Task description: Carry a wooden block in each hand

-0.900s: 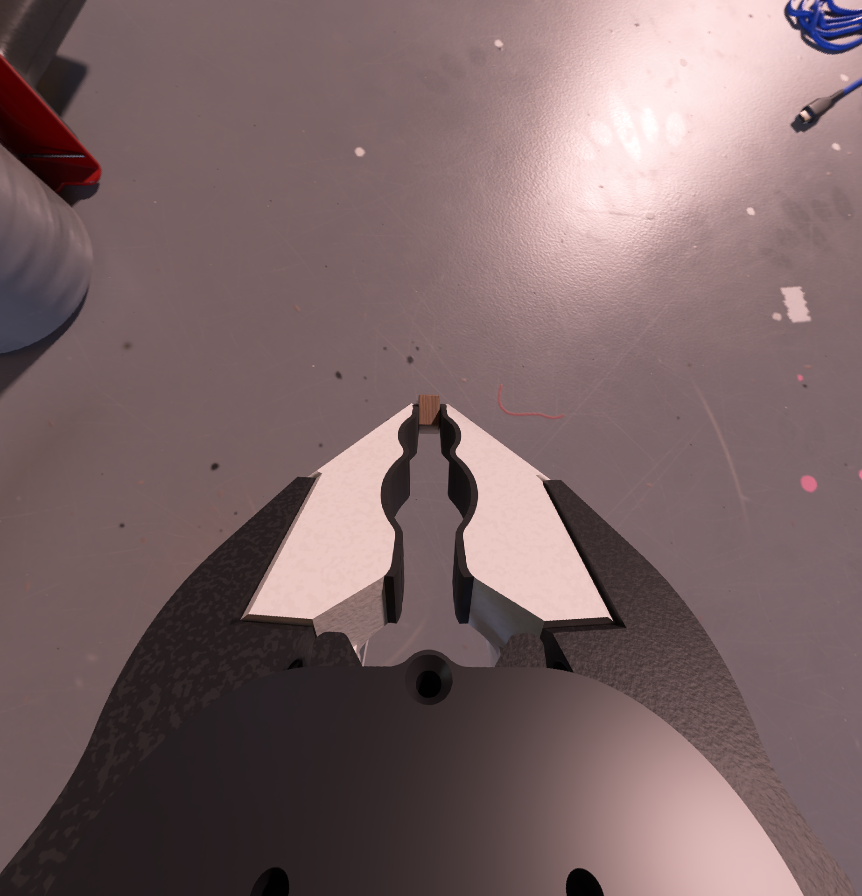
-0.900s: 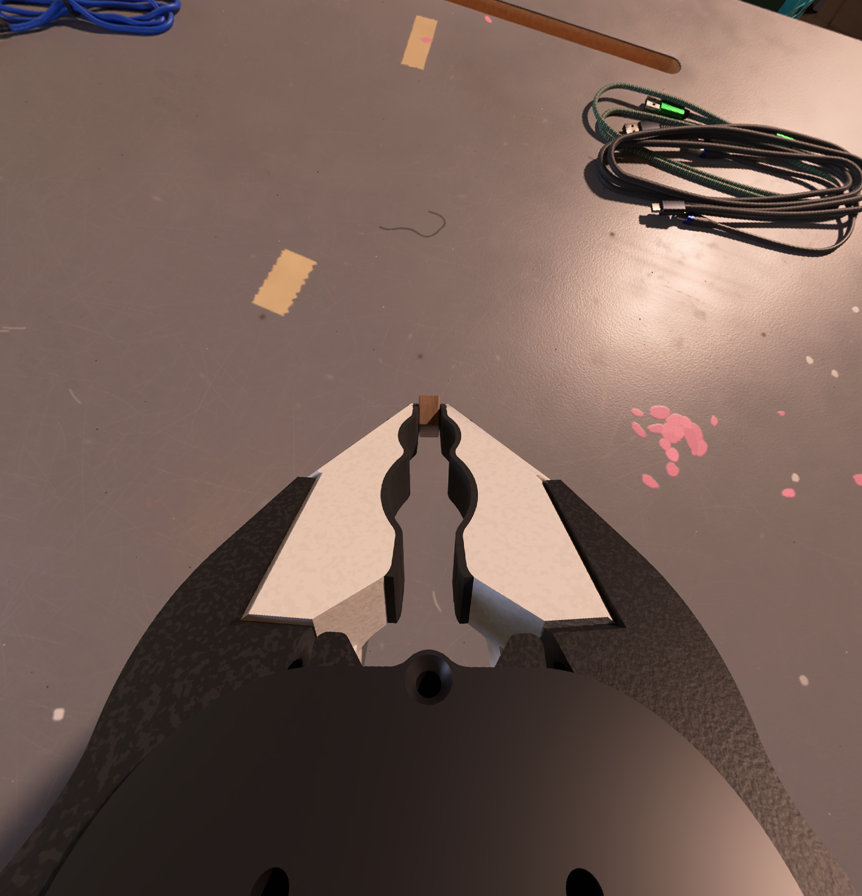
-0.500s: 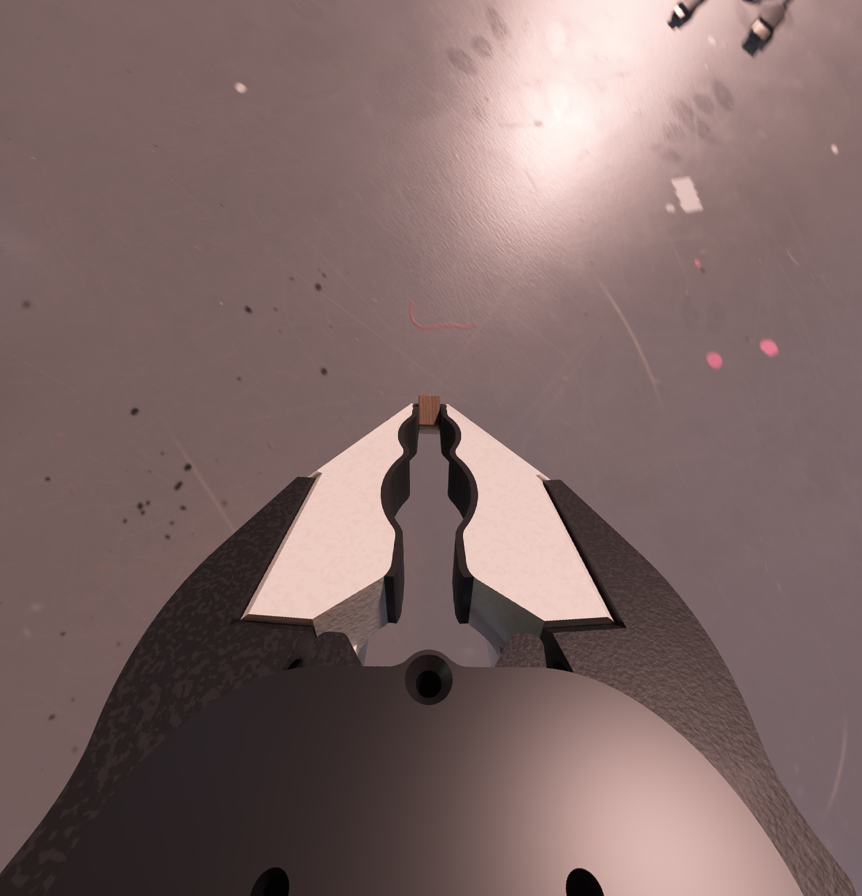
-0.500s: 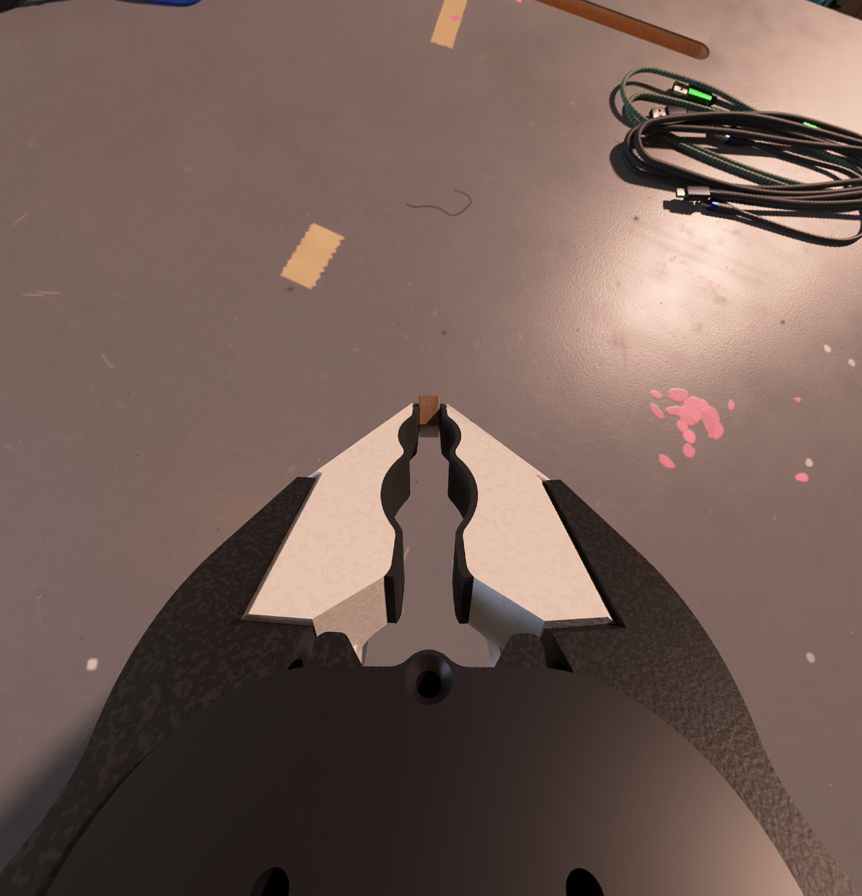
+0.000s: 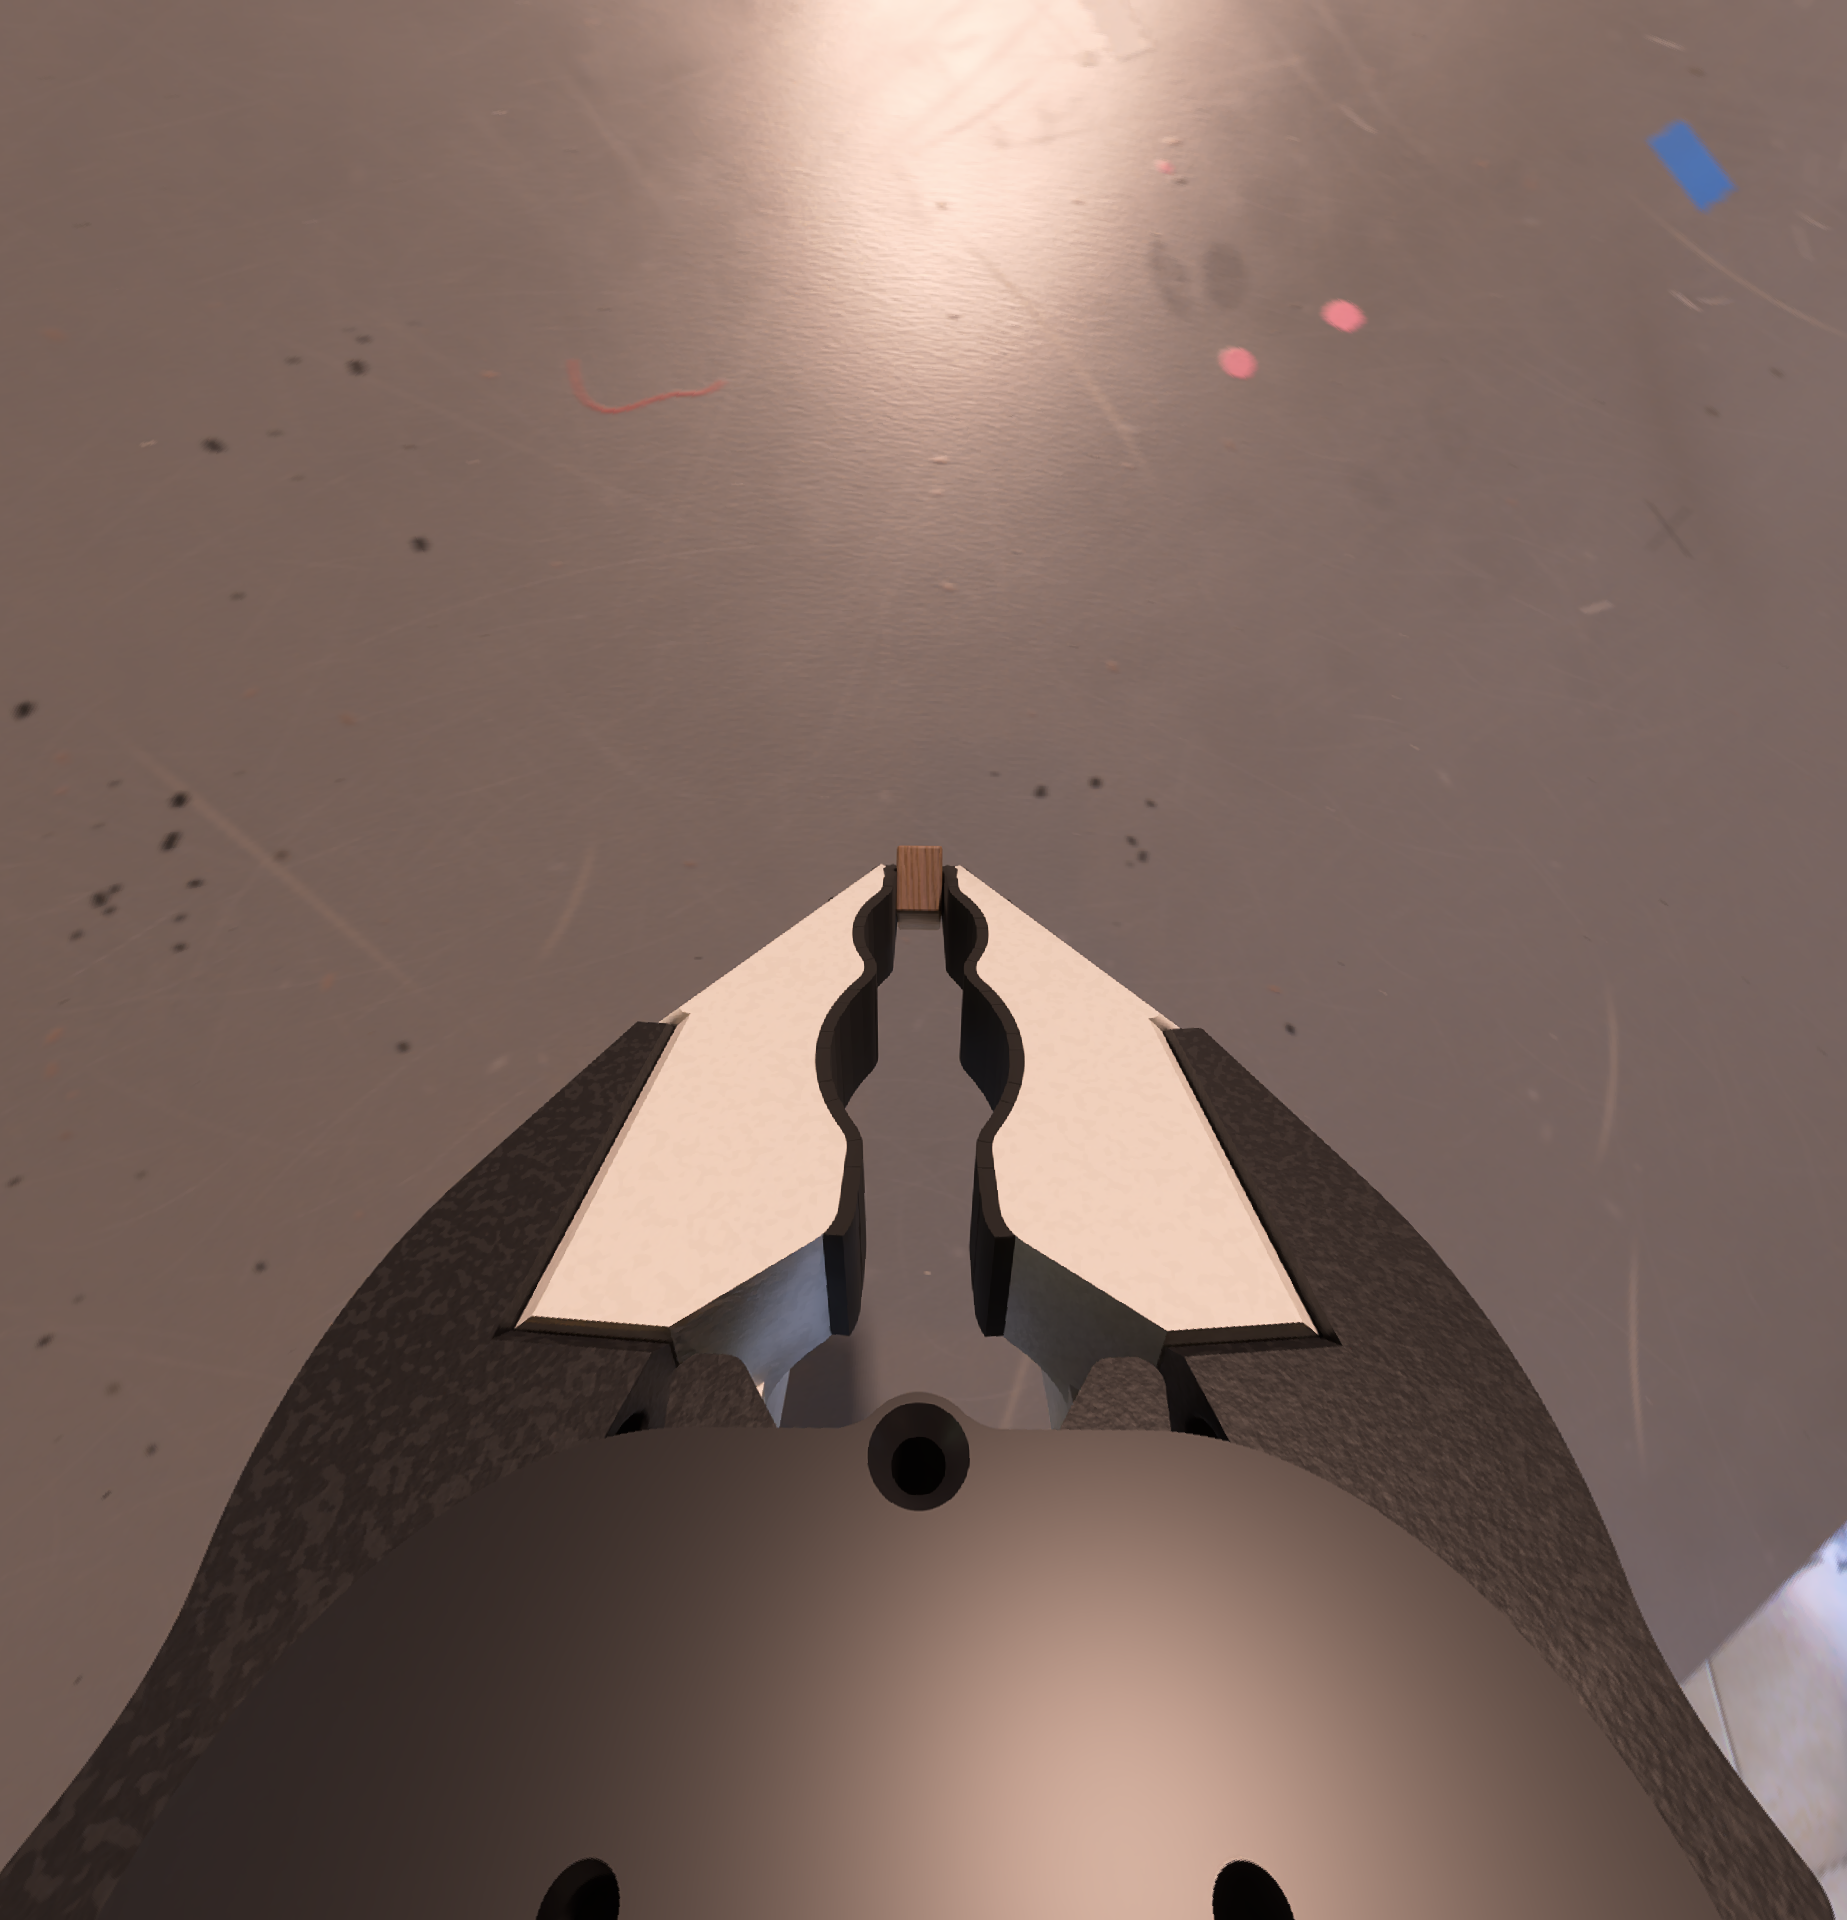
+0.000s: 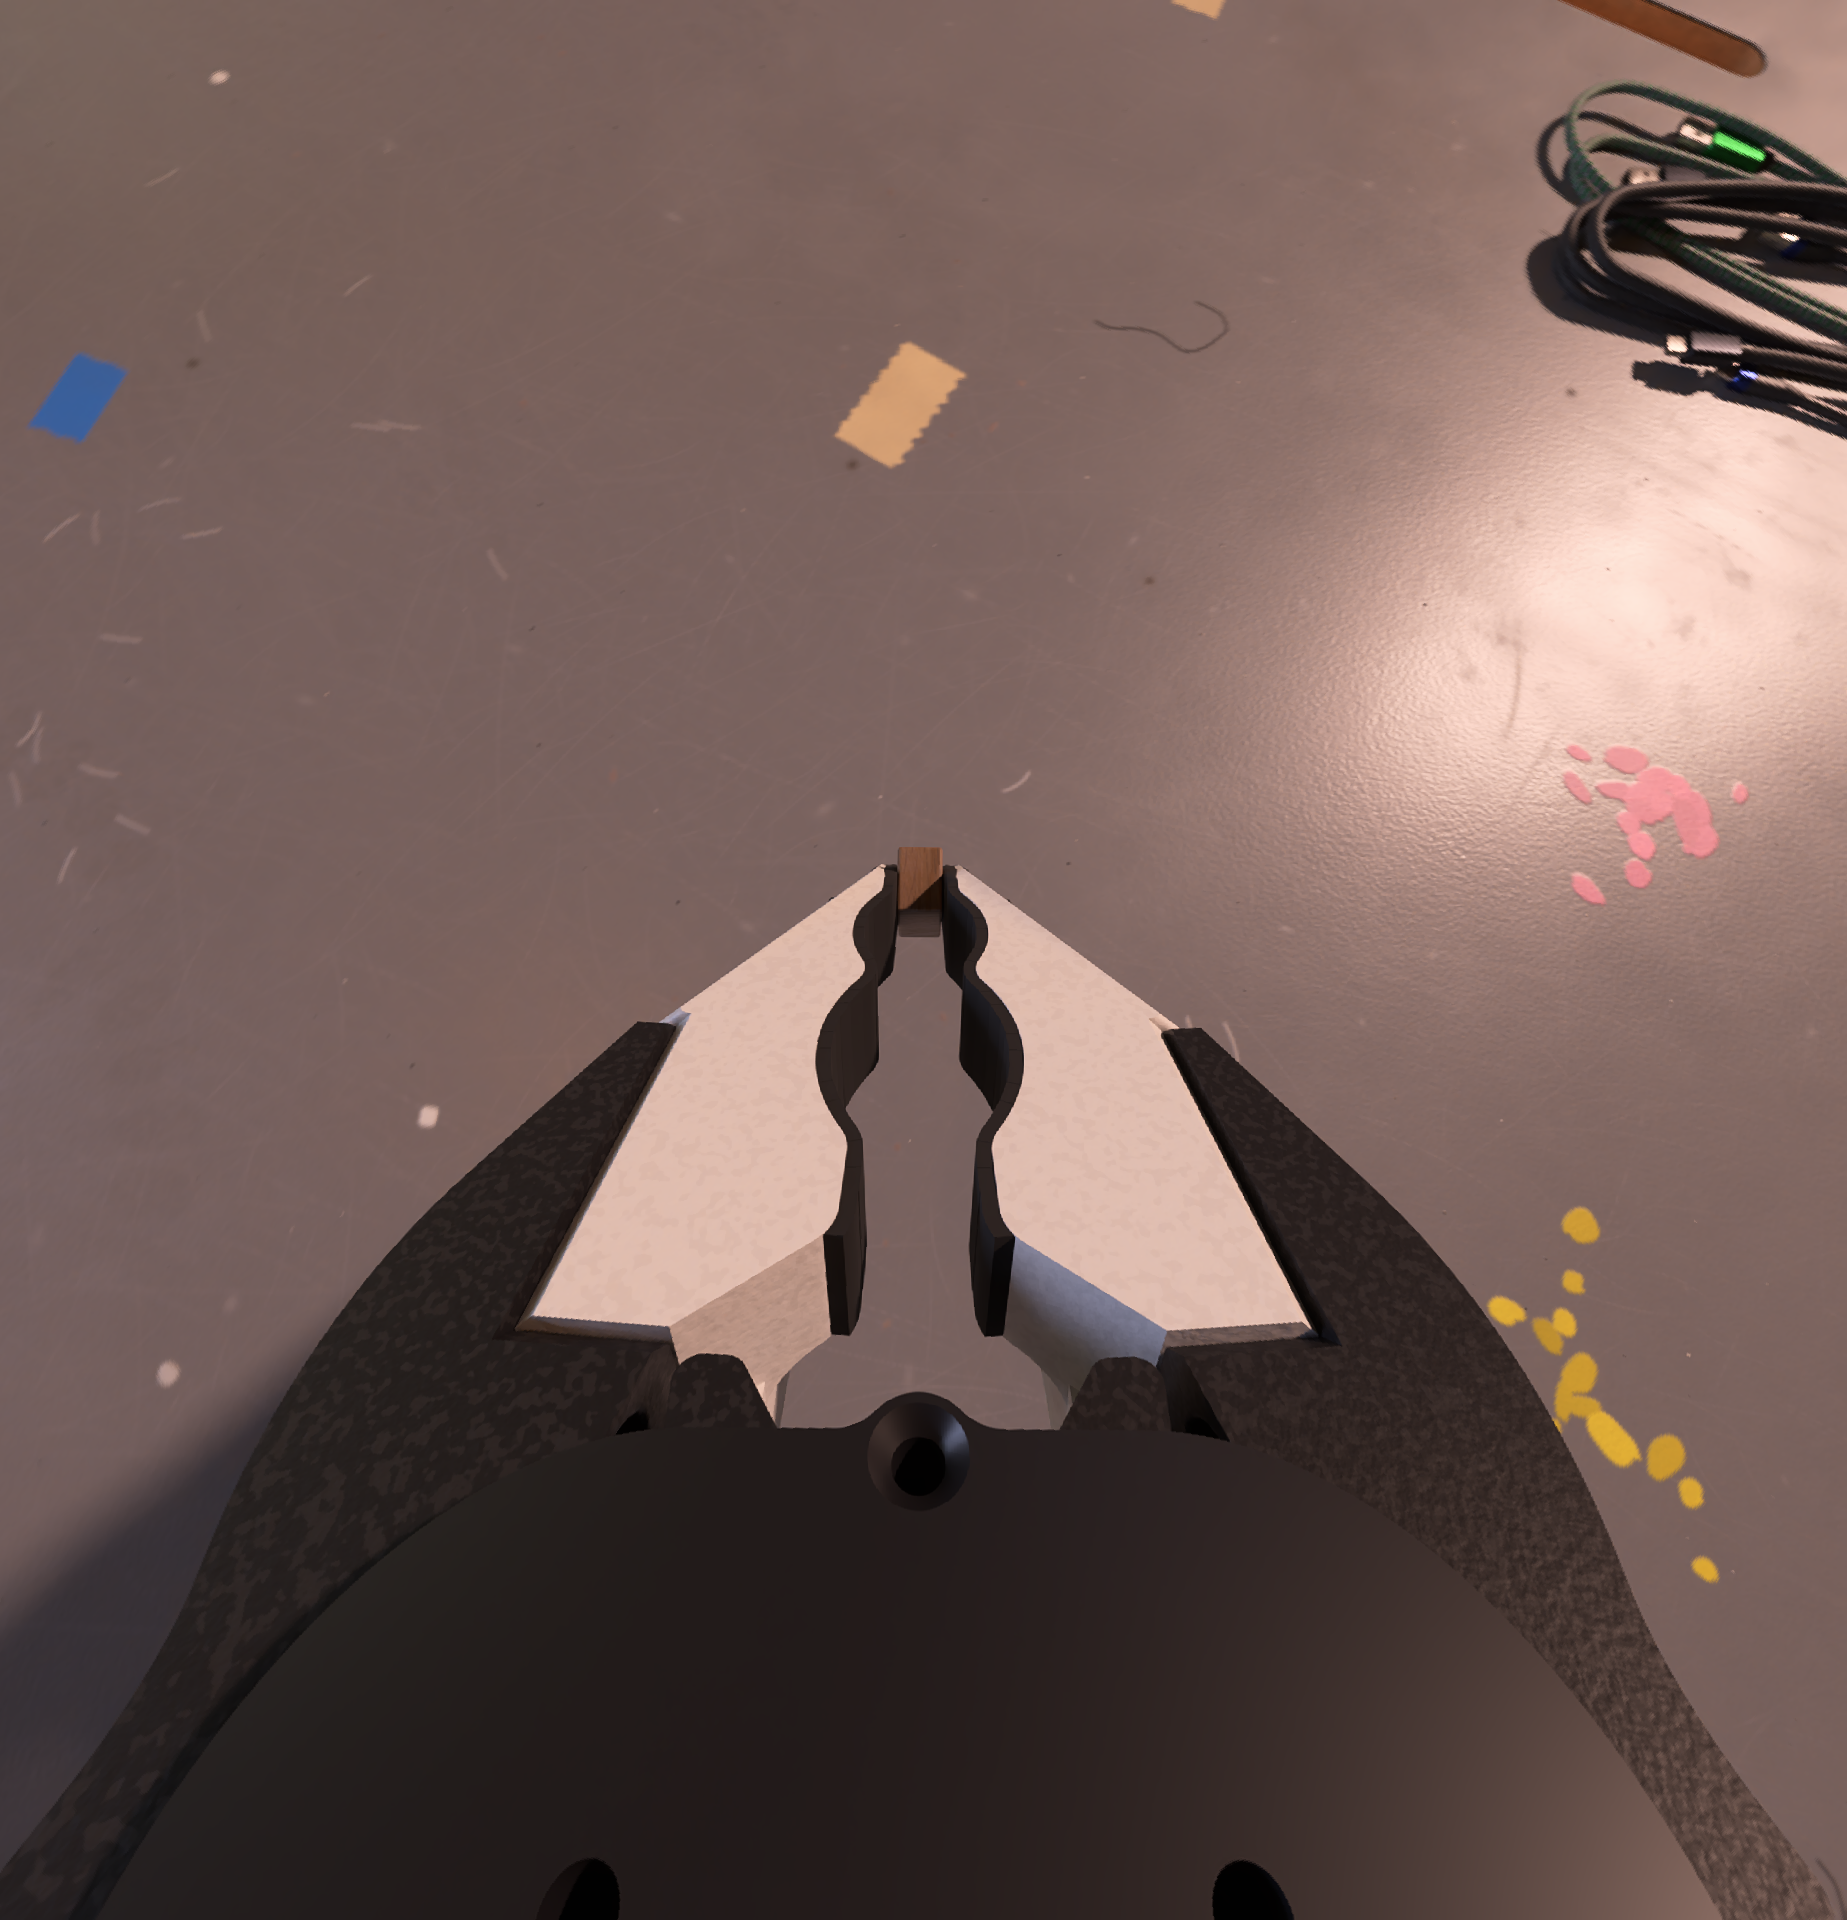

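Note:
My left gripper (image 5: 919, 883) is shut on a small wooden block (image 5: 919, 878), pinched at the fingertips and held above the grey table (image 5: 690, 623). My right gripper (image 6: 919, 883) is shut on a second small wooden block (image 6: 919, 876), also at the fingertips, above the same table (image 6: 586, 675). Only the near end of each block shows; the rest is hidden between the fingers.
In the right wrist view a coil of black and green cables (image 6: 1729, 239) lies at the far right, with a wooden stick (image 6: 1677, 36) beyond it. Tape scraps, tan (image 6: 898, 405) and blue (image 6: 77, 395), lie flat. The table edge (image 5: 1729, 1621) shows at lower right in the left wrist view.
Both grippers have moved over the table with their blocks still held. The left view lost the red object, white cylinder and blue cable. The right view shifted so the cables sit farther right.

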Available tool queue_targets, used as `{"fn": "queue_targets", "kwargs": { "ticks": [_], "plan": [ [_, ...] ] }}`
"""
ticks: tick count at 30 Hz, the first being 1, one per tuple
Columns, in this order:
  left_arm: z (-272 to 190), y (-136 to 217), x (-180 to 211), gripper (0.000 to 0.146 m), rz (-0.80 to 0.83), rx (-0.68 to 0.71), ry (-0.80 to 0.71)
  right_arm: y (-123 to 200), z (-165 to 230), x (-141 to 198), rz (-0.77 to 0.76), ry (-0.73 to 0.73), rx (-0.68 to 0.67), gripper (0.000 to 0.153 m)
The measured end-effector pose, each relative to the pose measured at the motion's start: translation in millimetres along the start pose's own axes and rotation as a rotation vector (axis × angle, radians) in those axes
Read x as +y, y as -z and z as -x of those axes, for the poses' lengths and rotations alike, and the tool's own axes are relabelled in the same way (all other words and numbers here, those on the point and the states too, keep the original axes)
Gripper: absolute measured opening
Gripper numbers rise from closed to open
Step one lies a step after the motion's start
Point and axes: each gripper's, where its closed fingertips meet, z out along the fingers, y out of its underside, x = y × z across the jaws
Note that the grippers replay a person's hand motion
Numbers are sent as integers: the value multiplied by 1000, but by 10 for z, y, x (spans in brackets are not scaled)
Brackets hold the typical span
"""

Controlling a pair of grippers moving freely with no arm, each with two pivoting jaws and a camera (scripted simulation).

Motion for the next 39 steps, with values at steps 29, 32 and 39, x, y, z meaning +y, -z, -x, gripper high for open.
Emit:
{"fn": "queue_targets", "kwargs": {
  "ticks": [29, 32, 39],
  "plan": [
    [-2100, -305, -154, 7, 87, 600, -702, -174, 734, -201, -10, 431, -471, 7],
    [-2221, -338, -181, 7, 77, 626, -715, -218, 768, -245, -24, 465, -502, 7],
    [-2464, -398, -229, 7, 85, 662, -711, -397, 927, -413, -30, 489, -557, 7]
  ]
}}
